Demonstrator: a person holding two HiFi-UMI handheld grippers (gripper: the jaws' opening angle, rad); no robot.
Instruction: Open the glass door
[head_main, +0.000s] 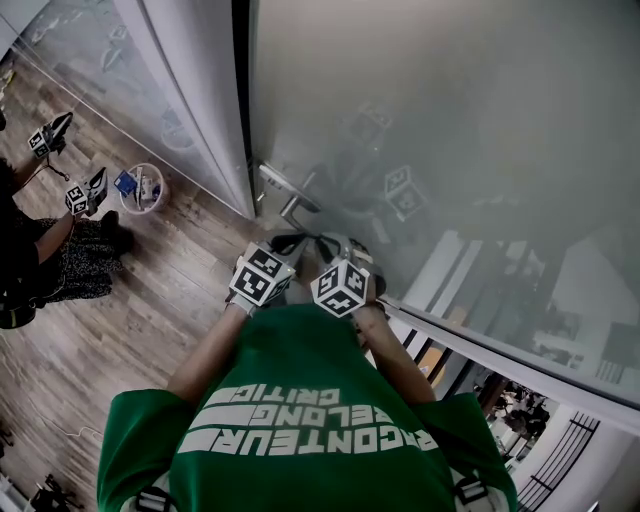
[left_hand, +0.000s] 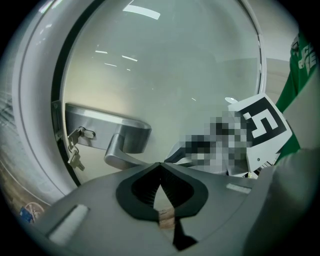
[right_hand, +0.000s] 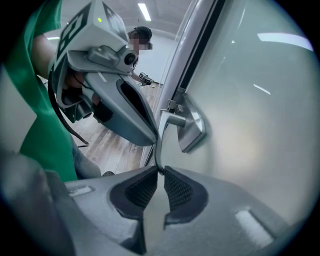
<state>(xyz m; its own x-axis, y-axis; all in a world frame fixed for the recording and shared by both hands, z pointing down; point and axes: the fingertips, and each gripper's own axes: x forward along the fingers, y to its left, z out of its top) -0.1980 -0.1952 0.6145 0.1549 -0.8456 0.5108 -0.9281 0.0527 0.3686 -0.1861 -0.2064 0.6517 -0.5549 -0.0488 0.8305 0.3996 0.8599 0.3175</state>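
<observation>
We wear a green short-sleeved T-shirt (head_main: 300, 400) with white block lettering. Our left gripper (left_hand: 161, 166) and right gripper (right_hand: 160, 172) are grey moulded shells with black ribbed pads (right_hand: 177, 190), each carrying a white cube (head_main: 262, 277) with black square markers.

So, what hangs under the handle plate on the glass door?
A small bunch of keys hangs from the left end of the handle plate, as the left gripper view shows it. The keyhole itself is hidden behind the top of the bunch.
</observation>
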